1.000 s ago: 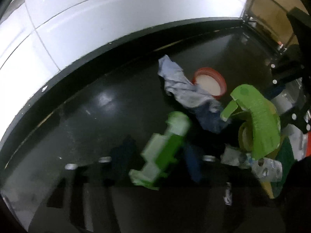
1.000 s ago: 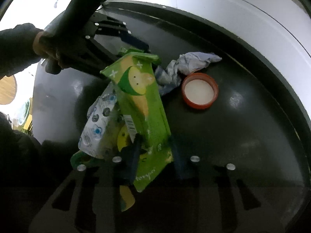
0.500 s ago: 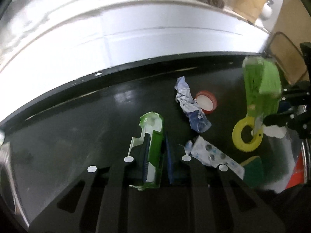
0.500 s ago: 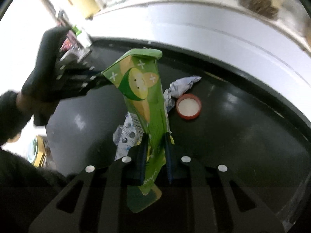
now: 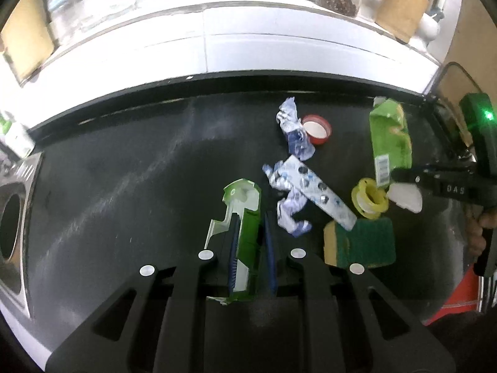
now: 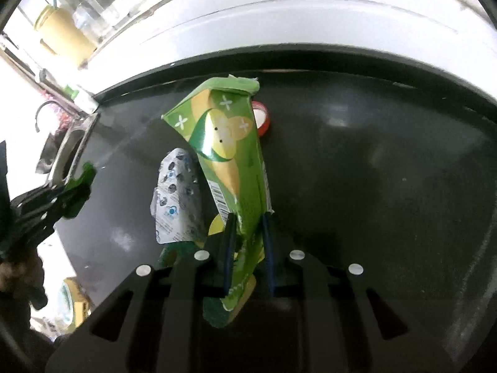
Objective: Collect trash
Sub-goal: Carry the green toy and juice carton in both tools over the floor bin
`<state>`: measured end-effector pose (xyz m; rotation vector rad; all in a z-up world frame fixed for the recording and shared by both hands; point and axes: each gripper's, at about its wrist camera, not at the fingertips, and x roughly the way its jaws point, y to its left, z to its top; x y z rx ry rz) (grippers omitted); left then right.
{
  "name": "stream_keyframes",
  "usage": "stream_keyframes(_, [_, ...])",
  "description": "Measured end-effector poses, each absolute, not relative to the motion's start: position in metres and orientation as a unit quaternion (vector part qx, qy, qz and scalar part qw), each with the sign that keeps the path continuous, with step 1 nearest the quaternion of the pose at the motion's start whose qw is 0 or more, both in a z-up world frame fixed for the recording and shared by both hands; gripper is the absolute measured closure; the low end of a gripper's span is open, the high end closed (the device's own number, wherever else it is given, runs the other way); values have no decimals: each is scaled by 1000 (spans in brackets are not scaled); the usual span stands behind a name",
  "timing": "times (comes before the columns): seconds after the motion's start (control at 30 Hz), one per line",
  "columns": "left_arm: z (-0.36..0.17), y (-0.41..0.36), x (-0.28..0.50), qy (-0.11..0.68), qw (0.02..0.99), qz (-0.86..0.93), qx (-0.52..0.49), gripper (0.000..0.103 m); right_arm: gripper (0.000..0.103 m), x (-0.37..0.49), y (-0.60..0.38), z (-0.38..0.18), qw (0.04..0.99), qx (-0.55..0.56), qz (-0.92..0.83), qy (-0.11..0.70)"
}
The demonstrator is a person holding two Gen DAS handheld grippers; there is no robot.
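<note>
The left tool [image 5: 250, 242] is clenched on a torn green-and-white package [image 5: 240, 217], its two blue pads pressing the flat piece from either side, the torn end sticking out ahead over the black table [image 5: 124, 186]. To its right on the table lie a crumpled blue-and-white wrapper [image 5: 292, 214] and a long silver blister pack [image 5: 316, 192], whose lower end rests on a green-and-yellow sponge [image 5: 360, 242]. Farther back sit another crumpled wrapper [image 5: 293, 130] touching a red lid [image 5: 316, 129]. A yellow tape roll [image 5: 369, 197] lies just beside the sponge, with a white scrap [image 5: 405, 197] next to it.

At the far right the right tool [image 6: 247, 248] grips a green juice carton [image 6: 230, 155] near its bottom end, pads closed tight on the flattened cardboard, the carton held up off the table.

Only the left wrist view shows the sink [image 5: 12, 217] at the table's left edge with its round drain, the jars on the white ledge behind, the sponge whole and the tape roll clear. Only the right wrist view shows the carton's printed front face; there the carton hides most of the red lid [image 6: 261, 118] and the tape roll, and the blister pack [image 6: 177, 199] lies to its left.
</note>
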<state>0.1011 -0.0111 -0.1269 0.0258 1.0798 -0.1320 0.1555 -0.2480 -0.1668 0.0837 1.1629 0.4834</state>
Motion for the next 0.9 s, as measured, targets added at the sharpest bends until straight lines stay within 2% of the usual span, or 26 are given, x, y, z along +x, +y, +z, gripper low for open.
stream_keyframes(0.13, [-117, -5, 85, 508, 860, -44, 1, 88, 86, 149, -253, -146, 823, 69, 222, 519])
stream_keyframes(0.37, [-91, 13, 52, 500, 866, -1, -15, 88, 86, 123, -219, -100, 830, -15, 242, 502])
stream_keyframes(0.9, [-62, 111, -64, 481, 860, 150, -78, 88, 86, 31, -27, -75, 757, -143, 415, 484])
